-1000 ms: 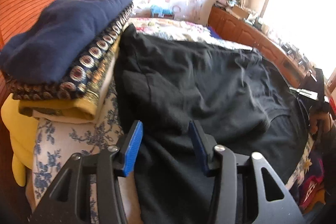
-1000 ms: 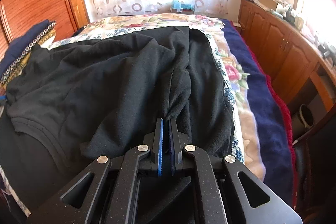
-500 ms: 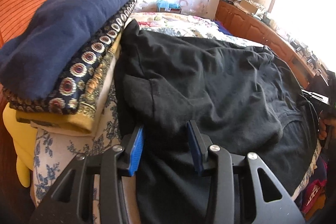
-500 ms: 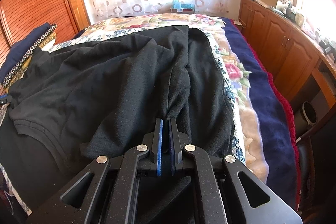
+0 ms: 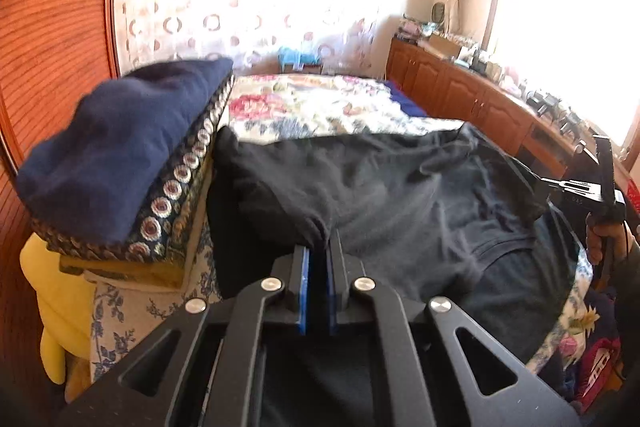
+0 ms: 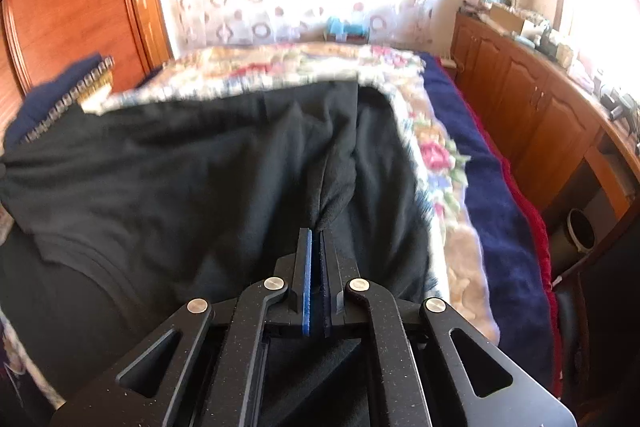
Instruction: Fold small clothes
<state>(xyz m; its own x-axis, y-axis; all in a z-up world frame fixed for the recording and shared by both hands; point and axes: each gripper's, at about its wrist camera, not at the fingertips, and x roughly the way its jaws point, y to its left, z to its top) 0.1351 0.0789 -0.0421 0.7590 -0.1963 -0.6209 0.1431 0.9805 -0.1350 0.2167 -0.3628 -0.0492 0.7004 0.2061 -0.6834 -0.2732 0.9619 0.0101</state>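
My left tool (image 5: 318, 247) has just closed on the near edge of the black garment (image 5: 400, 195); my right tool (image 6: 317, 233) pinches a ridge of it too. It lies spread on the bed (image 6: 436, 155), no fold made yet. Folded pile (image 5: 120, 155) crowds left; open bedspread ahead.

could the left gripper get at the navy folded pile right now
Probably not as things stand: the left gripper is shut on the black garment, though the navy pile sits just beside it, unblocked.

folded stack (image 5: 120, 163) crowds left; cabinets (image 6: 532, 115) right
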